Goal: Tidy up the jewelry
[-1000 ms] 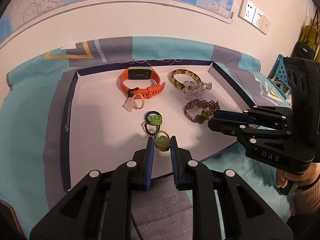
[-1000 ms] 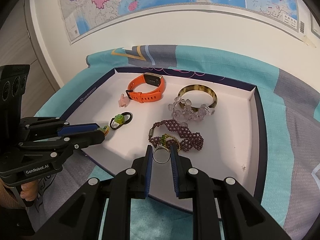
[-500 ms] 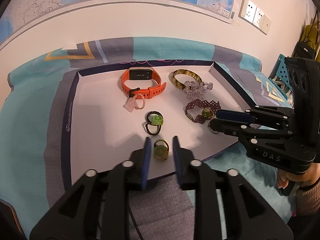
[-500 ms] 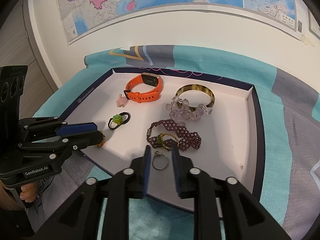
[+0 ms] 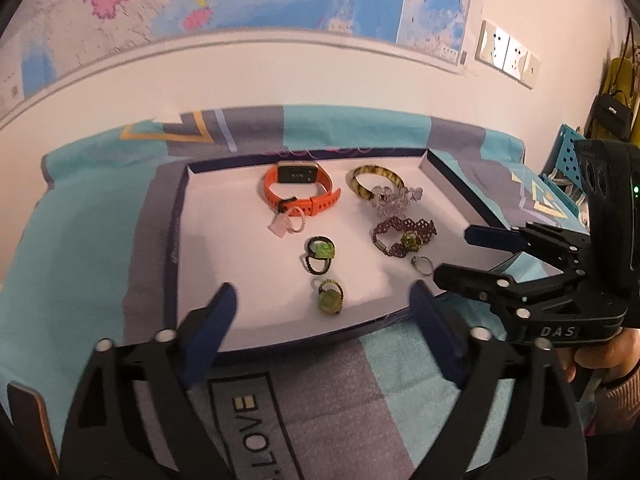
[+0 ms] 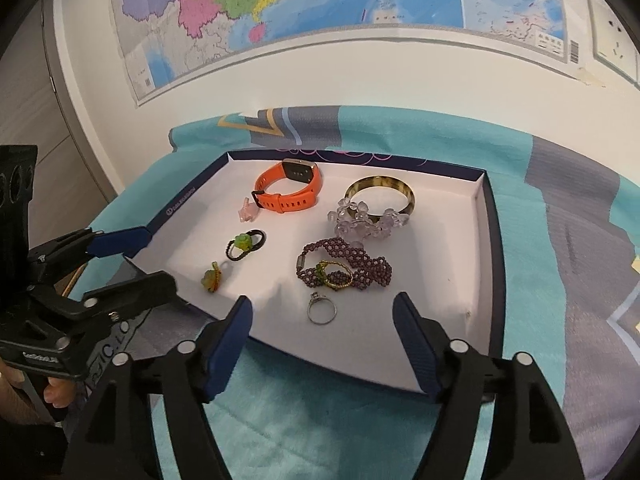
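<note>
A white tray (image 5: 176, 240) with a navy rim holds the jewelry. A green flower ring (image 5: 330, 300) lies loose near its front edge, just ahead of my left gripper (image 5: 323, 290). That gripper's jaws are opening wide, and the pads touch nothing. A thin silver ring (image 6: 321, 312) lies flat on the tray in front of my right gripper (image 6: 323, 302). Its jaws are opening too, clear of the ring. Farther back are an orange watch (image 5: 300, 192), a tortoiseshell bangle (image 6: 380, 192), a purple beaded bracelet (image 6: 344, 260) and a black ring with a green flower (image 5: 320, 252).
A teal and grey patterned cloth (image 5: 80, 240) covers the surface under the tray. A pink ring (image 5: 286, 226) and a clear flower bracelet (image 6: 364, 220) also lie in the tray. A wall with a map (image 6: 320, 8) stands behind. A hand (image 5: 600, 356) grips the right tool.
Both grippers were shut on rings, the left on the green flower ring, the right on the silver ring. Both have opened and released them onto the tray. The left has drawn back slightly.
</note>
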`<state>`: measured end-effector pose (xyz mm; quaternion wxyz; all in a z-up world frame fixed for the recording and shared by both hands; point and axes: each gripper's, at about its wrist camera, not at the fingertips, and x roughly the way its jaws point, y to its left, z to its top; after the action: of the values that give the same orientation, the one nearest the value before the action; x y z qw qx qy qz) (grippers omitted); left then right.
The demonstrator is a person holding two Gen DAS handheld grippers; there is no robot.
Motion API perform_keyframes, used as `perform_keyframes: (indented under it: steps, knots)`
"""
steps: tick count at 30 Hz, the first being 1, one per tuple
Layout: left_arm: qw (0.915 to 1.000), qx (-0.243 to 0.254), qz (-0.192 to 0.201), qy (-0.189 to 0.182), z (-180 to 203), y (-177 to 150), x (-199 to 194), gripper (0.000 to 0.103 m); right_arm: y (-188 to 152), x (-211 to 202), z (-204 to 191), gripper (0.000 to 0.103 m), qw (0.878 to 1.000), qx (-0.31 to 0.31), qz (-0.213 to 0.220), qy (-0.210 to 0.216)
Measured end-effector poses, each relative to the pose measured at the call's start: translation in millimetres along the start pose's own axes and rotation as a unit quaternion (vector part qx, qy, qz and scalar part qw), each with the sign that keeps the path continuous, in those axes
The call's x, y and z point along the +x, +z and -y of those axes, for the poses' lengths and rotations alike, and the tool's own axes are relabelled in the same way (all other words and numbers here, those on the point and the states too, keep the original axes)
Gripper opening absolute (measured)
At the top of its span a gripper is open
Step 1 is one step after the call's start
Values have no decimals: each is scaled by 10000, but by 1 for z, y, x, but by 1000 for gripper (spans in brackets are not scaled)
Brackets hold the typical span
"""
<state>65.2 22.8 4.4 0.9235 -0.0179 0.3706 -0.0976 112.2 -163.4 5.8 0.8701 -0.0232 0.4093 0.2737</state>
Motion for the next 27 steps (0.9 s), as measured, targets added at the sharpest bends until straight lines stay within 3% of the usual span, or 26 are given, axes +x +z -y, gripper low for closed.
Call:
perform_keyframes:
  steps: [1,4,7,27]
  knots:
    - [10000,-2,50,26,0,-1,-4,98,-1,-3,-1,75,10000,-11,21,-2]
    - [9999,-33,145,84,-1,-6,-13,97,-7,-10,-6,89,9999,-56,118,-85]
    - [9995,-35,177,254,-1,-11,-20,97,-12,-15,-10,96,9997,-68,172,-167]
    - [9971,-212,209,706,9,-36,-44,97,-46,-45,-38,96,9971,-190,522,-527]
